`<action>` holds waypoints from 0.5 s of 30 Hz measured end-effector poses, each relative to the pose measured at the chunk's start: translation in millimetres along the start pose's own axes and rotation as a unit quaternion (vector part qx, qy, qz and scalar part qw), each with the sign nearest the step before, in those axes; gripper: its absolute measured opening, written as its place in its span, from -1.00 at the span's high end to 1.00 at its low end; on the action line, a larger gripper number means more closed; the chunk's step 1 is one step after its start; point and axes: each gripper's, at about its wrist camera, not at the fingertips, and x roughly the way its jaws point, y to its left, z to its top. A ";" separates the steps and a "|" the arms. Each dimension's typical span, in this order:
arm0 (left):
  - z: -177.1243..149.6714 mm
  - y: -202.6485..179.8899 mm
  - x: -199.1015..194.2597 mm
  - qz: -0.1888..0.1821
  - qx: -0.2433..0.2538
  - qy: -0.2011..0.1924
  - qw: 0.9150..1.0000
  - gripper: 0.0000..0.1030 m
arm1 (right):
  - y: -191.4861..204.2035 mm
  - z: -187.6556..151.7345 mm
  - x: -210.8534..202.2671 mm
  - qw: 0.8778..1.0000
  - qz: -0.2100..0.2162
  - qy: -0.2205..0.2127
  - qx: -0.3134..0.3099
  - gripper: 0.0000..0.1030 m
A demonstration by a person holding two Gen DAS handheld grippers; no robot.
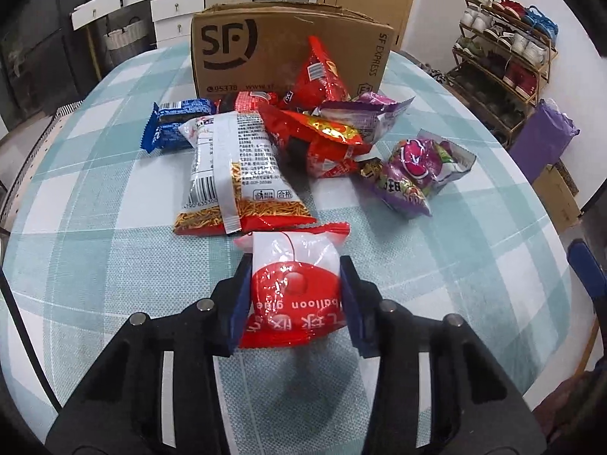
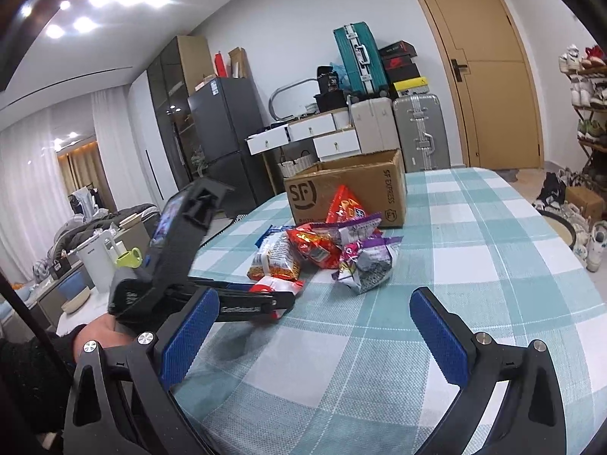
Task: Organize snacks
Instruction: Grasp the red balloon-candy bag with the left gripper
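Observation:
My left gripper (image 1: 294, 269) is shut on a red and white snack packet (image 1: 294, 284) and holds it just above the checked tablecloth (image 1: 95, 174). Beyond it lies a pile of snack packs: a white noodle-snack bag (image 1: 235, 174), a blue packet (image 1: 176, 123), red bags (image 1: 322, 72) and purple bags (image 1: 411, 172). An open SF cardboard box (image 1: 280, 45) stands behind the pile. My right gripper (image 2: 315, 322) is open and empty above the near table edge. In the right wrist view the left gripper (image 2: 280, 297) holds the packet (image 2: 275, 286) in front of the pile (image 2: 322, 246), before the box (image 2: 349, 189).
Shoe rack (image 1: 504, 57) and a purple bag (image 1: 542, 140) stand to the right of the table. Drawers (image 2: 303, 132), suitcases (image 2: 417, 132) and a door (image 2: 493, 76) are behind the table. A fridge (image 2: 224, 132) stands at the left.

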 end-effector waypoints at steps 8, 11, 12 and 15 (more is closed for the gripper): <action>5.6 7.8 -22.3 -0.024 -0.012 -0.013 1.000 0.23 | -18.7 0.2 -2.9 0.999 -0.001 0.006 0.054 -0.99; 5.3 4.5 -40.9 -0.021 -0.011 -0.027 0.999 0.23 | -24.1 -3.0 -4.7 0.998 -0.002 0.012 0.067 -0.99; 4.8 5.2 -46.2 -0.021 -0.010 -0.033 0.999 0.23 | -25.7 -4.0 -4.8 0.997 -0.002 0.014 0.072 -0.99; 3.3 6.0 -61.6 -0.017 -0.005 -0.051 0.999 0.22 | -29.5 -6.5 -3.4 0.996 0.005 0.023 0.085 -0.99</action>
